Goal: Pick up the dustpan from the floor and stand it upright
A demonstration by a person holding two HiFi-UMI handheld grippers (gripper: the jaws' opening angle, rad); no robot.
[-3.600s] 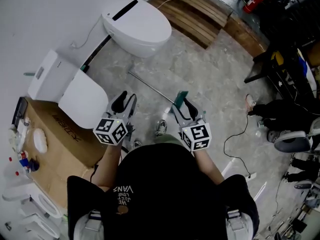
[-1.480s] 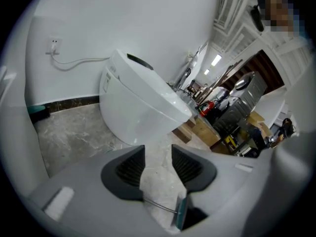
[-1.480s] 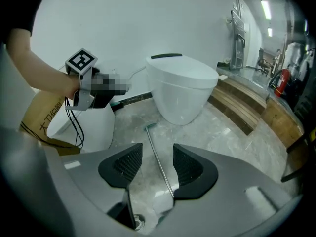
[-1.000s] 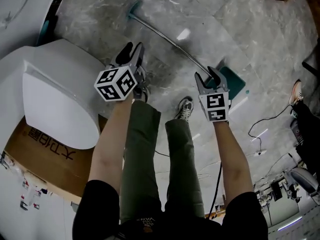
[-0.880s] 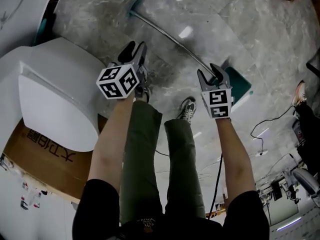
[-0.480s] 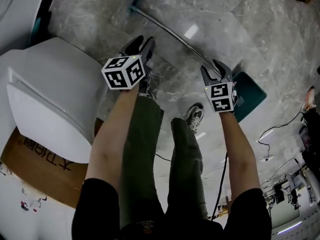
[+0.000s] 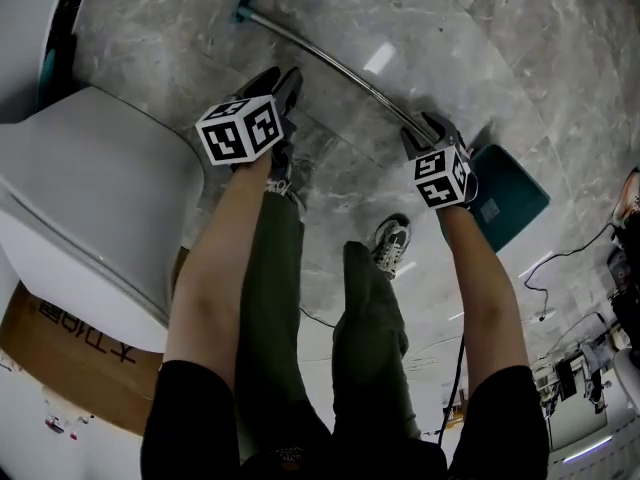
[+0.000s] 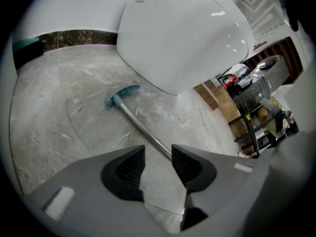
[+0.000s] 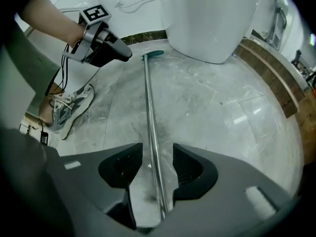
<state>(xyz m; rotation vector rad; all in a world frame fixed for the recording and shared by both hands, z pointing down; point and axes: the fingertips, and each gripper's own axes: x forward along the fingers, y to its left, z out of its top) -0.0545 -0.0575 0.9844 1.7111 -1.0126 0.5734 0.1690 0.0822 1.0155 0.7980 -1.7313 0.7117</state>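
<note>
A: Head view: where's the dustpan (image 7: 512,198)?
B: Flat on the floor (image 7: 430,18), pan beside the right gripper (image 7: 430,131), handle (image 7: 325,60) running past the left gripper (image 7: 278,80).
A: Left gripper view?
B: Jaws spread, only floor between them.
A: Right gripper view?
B: Jaws spread astride the handle, not pinching. I'd worry that slick round tube rolls out as they close

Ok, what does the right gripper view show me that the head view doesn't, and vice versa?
Only the right gripper view: the right gripper with tongs open, the metal handle in the gap, untouched. Only the head view: the dustpan's teal scoop and the cardboard box. Both: the handle, its teal grip end, the left gripper, a shoe.
</note>
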